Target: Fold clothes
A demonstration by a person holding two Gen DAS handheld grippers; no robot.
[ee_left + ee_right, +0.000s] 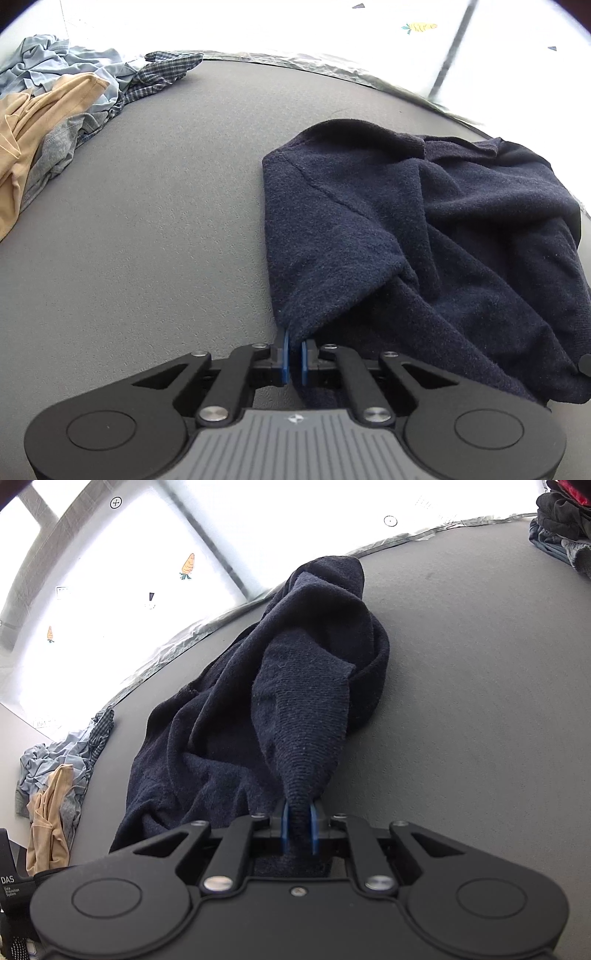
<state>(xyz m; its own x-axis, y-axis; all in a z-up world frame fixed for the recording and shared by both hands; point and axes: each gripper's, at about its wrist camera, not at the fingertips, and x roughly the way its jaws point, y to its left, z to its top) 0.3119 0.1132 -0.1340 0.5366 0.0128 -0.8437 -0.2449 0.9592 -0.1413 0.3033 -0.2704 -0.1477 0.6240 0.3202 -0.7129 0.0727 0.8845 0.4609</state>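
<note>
A navy knit sweater [406, 229] lies bunched on the grey table [147, 240], right of centre in the left wrist view. My left gripper [294, 345] is shut on a corner of its near hem, blue pads pinching the fabric. In the right wrist view the same navy sweater [258, 701] stretches away in a crumpled ridge. My right gripper [298, 821] is shut on a ribbed cuff or edge of it, the cloth pulled taut into a cone between the pads.
A heap of loose clothes [48, 110] in tan, light blue and plaid sits at the table's far left, seen as the same clothes heap [59, 768] in the right wrist view. Dark garments [565, 528] are piled at the far right corner. Silver tape edges the table rim [332, 62].
</note>
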